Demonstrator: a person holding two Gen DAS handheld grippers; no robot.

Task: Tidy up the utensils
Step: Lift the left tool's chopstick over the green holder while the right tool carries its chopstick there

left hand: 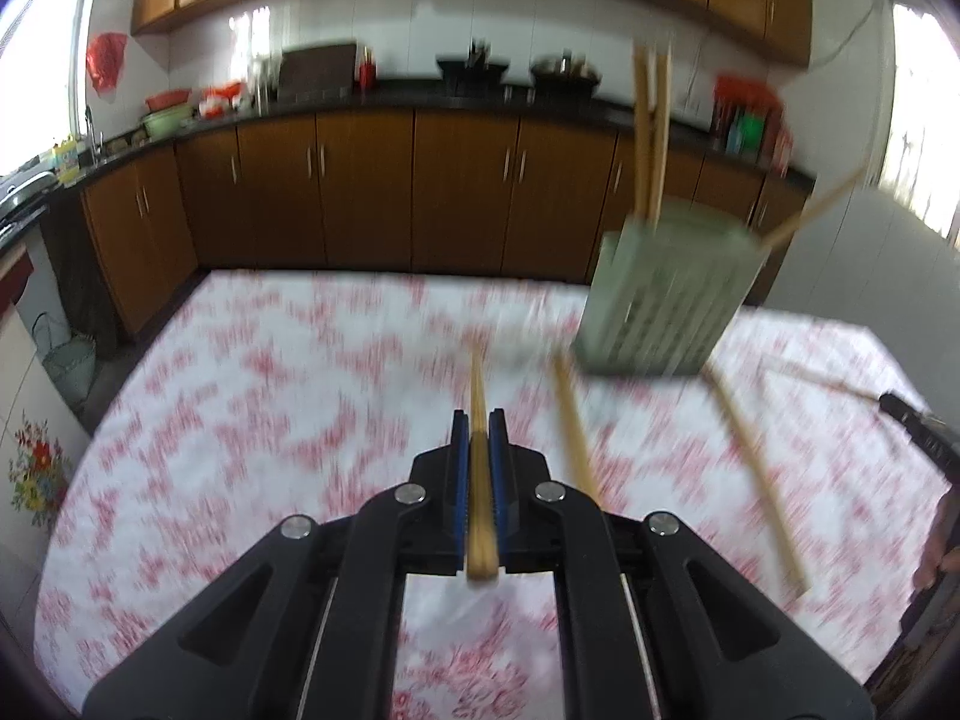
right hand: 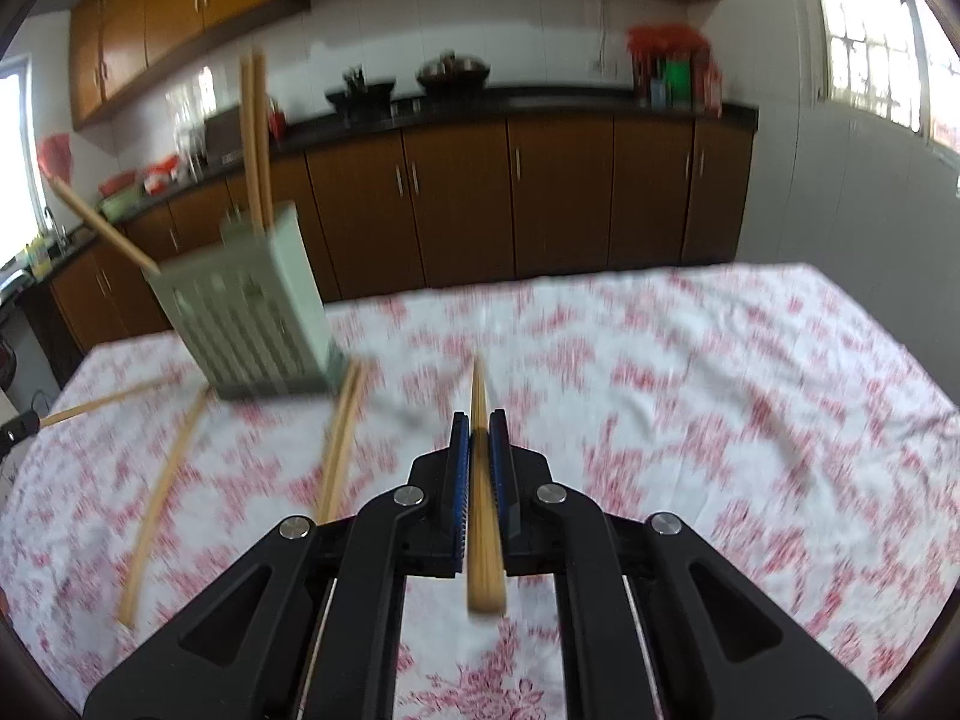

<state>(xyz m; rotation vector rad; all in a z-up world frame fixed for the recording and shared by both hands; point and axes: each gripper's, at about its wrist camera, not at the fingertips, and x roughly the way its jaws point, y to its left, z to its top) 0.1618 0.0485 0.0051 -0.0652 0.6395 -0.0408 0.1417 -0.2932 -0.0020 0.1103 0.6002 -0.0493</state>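
Near the far edge of the surface (left hand: pixel 252 420), covered in a red-and-white floral cloth, stands a pale green slotted utensil holder (left hand: pixel 660 294) with several wooden chopsticks already upright or leaning in it. Both views are motion-blurred. The left gripper (left hand: pixel 478 420) has its blue-padded fingers (left hand: pixel 460 462) clamped on a held chopstick (left hand: pixel 478 480) whose long axis runs straight forward between them. The right gripper (right hand: pixel 478 420) is likewise clamped on its own chopstick (right hand: pixel 480 480), also pointing forward. From the left gripper the holder lies ahead and to the right; from the right gripper the same holder (right hand: pixel 252 306) lies ahead and to the left, so it sits between the two, seemingly about equally near each. Loose chopsticks (left hand: pixel 573 420) lie flat on the cloth near the holder's base, angled toward the near edge; others (right hand: pixel 162 468) show in the right view. Each held stick will probably need tipping upright over the holder's open top.
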